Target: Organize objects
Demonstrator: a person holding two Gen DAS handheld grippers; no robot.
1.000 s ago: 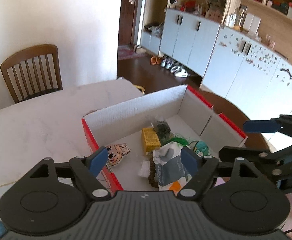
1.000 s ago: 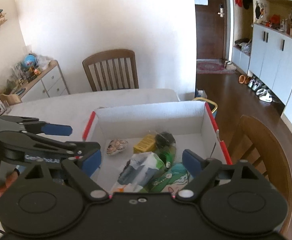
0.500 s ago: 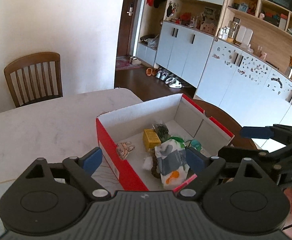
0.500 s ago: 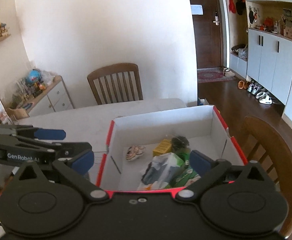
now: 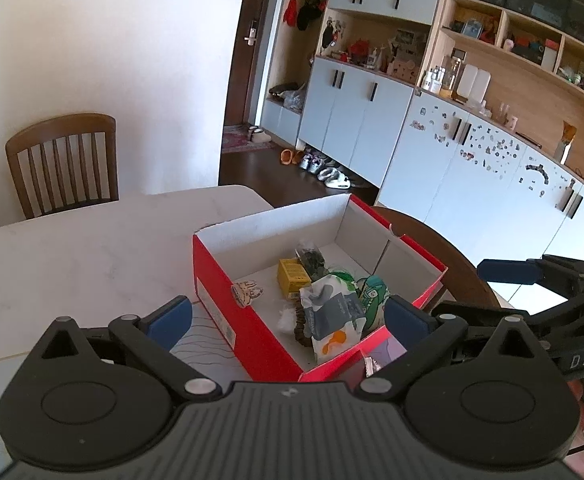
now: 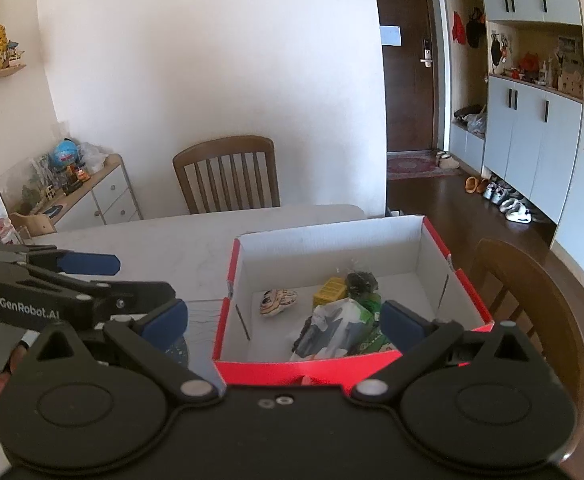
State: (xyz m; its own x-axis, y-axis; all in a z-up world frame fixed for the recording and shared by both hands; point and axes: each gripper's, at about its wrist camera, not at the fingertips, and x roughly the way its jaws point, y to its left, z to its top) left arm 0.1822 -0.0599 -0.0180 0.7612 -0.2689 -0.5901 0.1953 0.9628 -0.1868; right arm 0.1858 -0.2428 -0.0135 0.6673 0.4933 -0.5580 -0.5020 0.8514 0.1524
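The left gripper hovered near the red box's left corner, jaws opening, nothing between them. Small packets lay inside the box. The right gripper stood wide, empty, nearside.

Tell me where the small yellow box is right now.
The yellow box lies inside the red shoebox on the table, near its middle in both wrist views, between the cartoon bunny sticker and the dark crinkly packet.
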